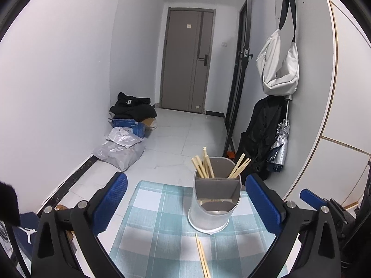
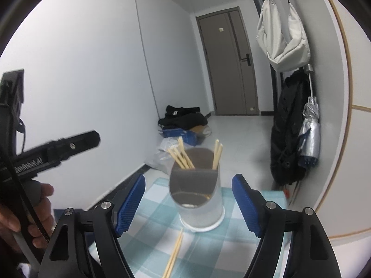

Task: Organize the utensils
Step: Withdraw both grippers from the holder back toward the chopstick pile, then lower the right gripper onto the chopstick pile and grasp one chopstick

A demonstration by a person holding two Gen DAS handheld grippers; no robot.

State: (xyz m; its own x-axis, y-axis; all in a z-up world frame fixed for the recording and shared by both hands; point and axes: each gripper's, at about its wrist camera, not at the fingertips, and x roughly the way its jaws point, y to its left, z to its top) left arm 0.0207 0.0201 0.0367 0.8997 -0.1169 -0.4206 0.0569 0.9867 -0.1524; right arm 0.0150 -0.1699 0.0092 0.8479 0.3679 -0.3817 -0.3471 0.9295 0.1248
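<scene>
Left wrist view: utensil holder (image 1: 212, 199) stands upright straight ahead of the left gripper (image 1: 185, 205), between its spread blue pads but touching neither. It's a metal cylinder w/ a cut-away front and a divider; chopsticks (image 1: 204, 166) lean in the rear compartments, tips fanning out, prob. because they rest loose against the wall. One loose pair (image 1: 203, 257) lies flat on the checked desk cloth (image 1: 148, 208), below and just short of the pads, nothing holding it.

Right wrist view: same holder (image 2: 197, 199) ahead of the right gripper (image 2: 187, 205), whose pads are also parted and empty, so both grippers are released. Loose pair (image 2: 174, 254) lies near its lower left pad. Left tool and the person's hand (image 2: 25, 210) show off to the left.

Judgement: remaining pair likely goes in next; thin sticks need a low, flat pinch.
</scene>
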